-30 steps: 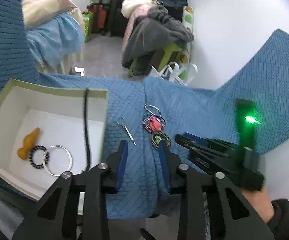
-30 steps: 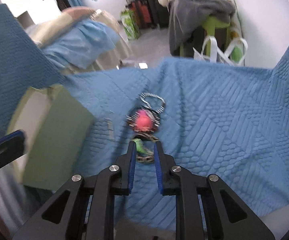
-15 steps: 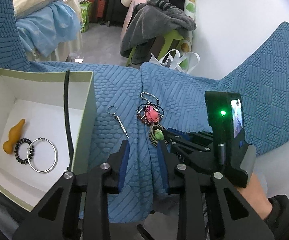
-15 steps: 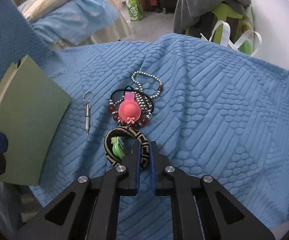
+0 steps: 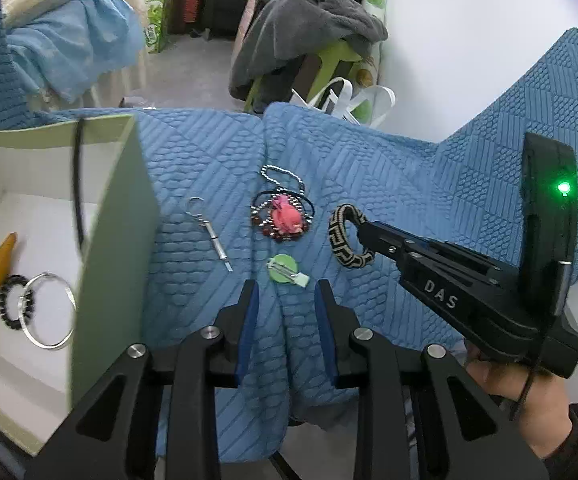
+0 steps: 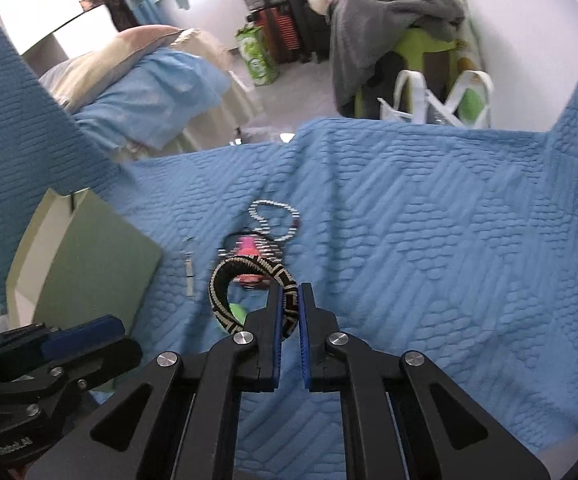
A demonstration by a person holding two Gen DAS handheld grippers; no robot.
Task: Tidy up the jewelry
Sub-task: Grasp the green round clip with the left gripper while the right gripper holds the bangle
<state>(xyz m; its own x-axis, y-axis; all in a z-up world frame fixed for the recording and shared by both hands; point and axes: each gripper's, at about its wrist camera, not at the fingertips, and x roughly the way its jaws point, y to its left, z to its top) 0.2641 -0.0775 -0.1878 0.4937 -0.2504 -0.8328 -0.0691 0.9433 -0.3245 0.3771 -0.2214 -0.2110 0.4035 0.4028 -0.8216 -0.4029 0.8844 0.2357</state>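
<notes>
Two claws in play: the right claw [image 6: 287,300] pinches the woven bangle [image 5: 348,237], lifted clear of the blue quilt [image 5: 429,184], standing on edge with its ring curving up and left from the fingertips. Motion blur smears the pink charm pile [image 6: 251,258] just beyond it. Left claw [image 5: 285,300] hangs spread, nothing between its fingers, a green clip [image 5: 285,270] just ahead. Off left, the box [image 5: 117,240] is cut off by the frame edge.

Both wrist views are being aimed forward and down, close over the blue quilt [image 5: 217,160]; its jewelry pile [image 6: 263,236] is being shared.
</notes>
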